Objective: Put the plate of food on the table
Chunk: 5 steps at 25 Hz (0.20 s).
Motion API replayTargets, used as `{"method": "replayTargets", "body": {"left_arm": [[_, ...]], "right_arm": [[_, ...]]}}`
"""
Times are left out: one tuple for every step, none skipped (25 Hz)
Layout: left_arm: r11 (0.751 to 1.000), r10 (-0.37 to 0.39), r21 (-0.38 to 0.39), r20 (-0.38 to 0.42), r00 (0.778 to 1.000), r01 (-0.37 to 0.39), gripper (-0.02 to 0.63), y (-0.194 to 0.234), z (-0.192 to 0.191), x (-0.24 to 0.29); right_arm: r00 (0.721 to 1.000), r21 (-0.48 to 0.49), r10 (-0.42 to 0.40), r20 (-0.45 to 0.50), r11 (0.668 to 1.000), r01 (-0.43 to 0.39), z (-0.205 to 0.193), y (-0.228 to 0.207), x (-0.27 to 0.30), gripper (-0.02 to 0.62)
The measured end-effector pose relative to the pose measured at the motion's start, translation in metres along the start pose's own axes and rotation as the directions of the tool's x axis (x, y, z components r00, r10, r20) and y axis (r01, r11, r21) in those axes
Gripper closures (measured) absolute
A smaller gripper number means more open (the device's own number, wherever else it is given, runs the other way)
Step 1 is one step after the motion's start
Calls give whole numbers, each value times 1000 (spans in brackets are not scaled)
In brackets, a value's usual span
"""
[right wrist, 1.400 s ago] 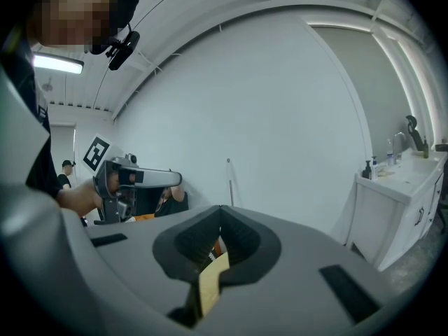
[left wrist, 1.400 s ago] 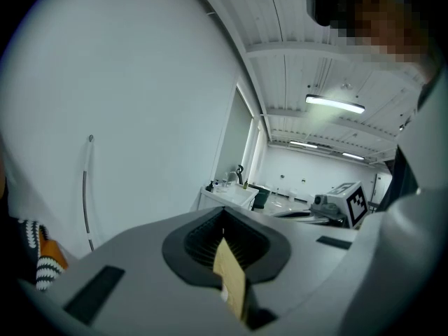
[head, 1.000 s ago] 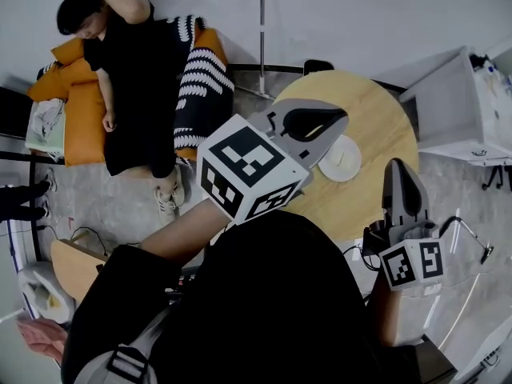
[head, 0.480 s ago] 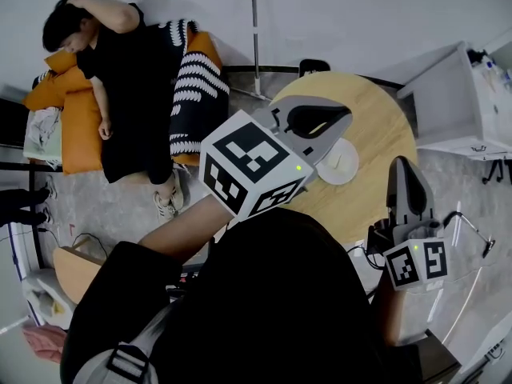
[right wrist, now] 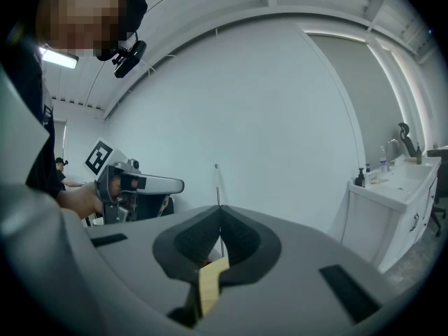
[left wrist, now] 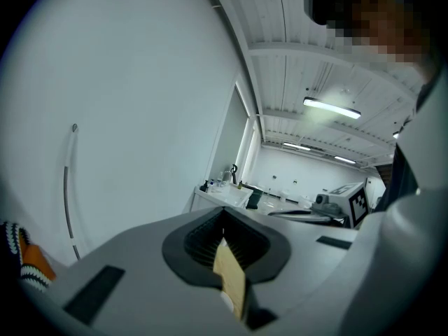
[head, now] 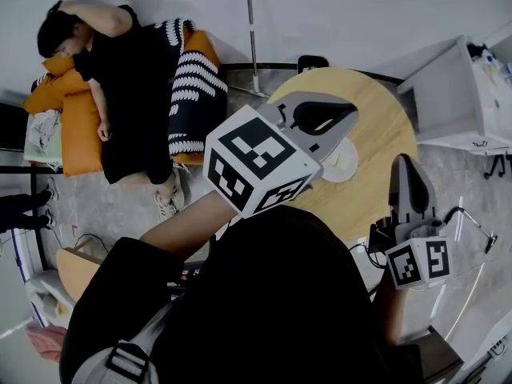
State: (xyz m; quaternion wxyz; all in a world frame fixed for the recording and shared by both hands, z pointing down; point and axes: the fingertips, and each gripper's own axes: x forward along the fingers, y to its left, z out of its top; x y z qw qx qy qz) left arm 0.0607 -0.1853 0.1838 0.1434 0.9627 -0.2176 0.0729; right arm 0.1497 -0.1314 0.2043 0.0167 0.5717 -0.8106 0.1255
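A white plate (head: 342, 163) lies on the round wooden table (head: 384, 126), its left edge hidden behind my left gripper. The left gripper (head: 355, 117) hovers above the table's left half, jaws shut with nothing between them; in the left gripper view its tips (left wrist: 224, 210) meet against the wall beyond. My right gripper (head: 402, 162) is over the table's near right edge, also shut and empty, and its tips (right wrist: 221, 210) touch in the right gripper view. That view also shows the left gripper (right wrist: 140, 184) in a hand at the left.
A person (head: 120, 78) lies on an orange couch (head: 80, 126) at the left. A white cabinet (head: 464, 102) stands right of the table. A thin pole (head: 251, 30) rises by the wall, and a dark object (head: 312, 61) sits behind the table.
My left gripper has edged a little further over the table. The right gripper has stayed where it was. The plate has not moved.
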Motion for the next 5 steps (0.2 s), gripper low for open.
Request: {"method": "replayTargets", "body": {"left_arm": [[1000, -1, 0, -2, 1000, 1, 599, 0, 0, 1], [1000, -1, 0, -4, 1000, 1, 598, -1, -1, 1], [1000, -1, -1, -5, 1000, 1, 598, -2, -1, 2], [1000, 0, -1, -5, 1000, 0, 598, -3, -1, 2], [1000, 0, -1, -6, 1000, 0, 598, -4, -2, 2]], "right_arm": [[1000, 2, -1, 0, 1000, 1, 0, -1, 0, 588], [1000, 4, -1, -1, 1000, 1, 0, -1, -1, 588], [1000, 5, -1, -2, 1000, 1, -1, -2, -1, 588], [1000, 6, -1, -2, 1000, 1, -1, -3, -2, 587], [1000, 7, 0, -3, 1000, 0, -1, -3, -3, 586]]}}
